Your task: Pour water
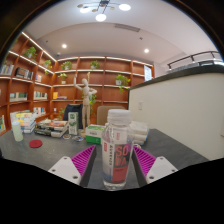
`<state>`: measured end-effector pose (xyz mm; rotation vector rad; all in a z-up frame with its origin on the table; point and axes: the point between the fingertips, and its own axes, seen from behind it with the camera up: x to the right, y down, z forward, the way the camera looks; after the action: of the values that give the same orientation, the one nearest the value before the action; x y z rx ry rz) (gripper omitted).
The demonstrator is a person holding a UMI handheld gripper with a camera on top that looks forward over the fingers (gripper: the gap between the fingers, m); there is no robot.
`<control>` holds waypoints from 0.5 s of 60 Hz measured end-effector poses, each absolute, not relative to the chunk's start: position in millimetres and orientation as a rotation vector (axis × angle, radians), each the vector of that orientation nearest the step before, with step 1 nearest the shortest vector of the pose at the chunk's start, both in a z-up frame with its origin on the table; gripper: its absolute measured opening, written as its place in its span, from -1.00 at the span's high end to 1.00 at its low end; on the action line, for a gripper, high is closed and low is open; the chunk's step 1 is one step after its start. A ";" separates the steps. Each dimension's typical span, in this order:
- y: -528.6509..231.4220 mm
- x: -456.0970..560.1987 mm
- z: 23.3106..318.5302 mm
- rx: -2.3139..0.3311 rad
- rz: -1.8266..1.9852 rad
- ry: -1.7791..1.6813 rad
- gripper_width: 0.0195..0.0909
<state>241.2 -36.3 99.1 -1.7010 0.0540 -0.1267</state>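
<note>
A clear plastic bottle (117,150) with a red-and-white label stands upright between the two fingers of the gripper (116,165), its white cap rising just above them. The pink pads (84,160) sit close on either side of the bottle's body and appear to press against it, so the gripper reads as closed on the bottle, though the contact on the right side is hard to confirm.

Directly behind the bottle, a clear cup (137,131) waits on the grey tabletop (180,148), the likely target for the pour. The cap looks to be in place; if so, tipping now would deliver nothing. A loose hold is the other risk: the smooth, rounded bottle could twist or slide through the pads as it tilts, spilling wide of the cup's narrow mouth or knocking it over.

Ahead and to the left, trays of small items (52,127), a red lid (36,143) and a green box (95,131) crowd the tabletop, leaving little room for a swing that way. To the right, a white counter wall (185,110) closes in beside the cup. The open room lies upward and straight ahead.
</note>
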 end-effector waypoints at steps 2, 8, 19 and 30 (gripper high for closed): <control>-32.5 240.7 96.5 -1.703 -0.127 0.048 -0.37; -26.4 248.7 96.0 -1.678 -0.165 0.050 0.08; -23.5 248.6 96.0 -1.668 -0.132 0.083 0.36; -22.0 252.9 98.3 -1.658 -0.145 0.113 0.67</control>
<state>252.9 -22.0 98.3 -1.6577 0.1131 -0.1453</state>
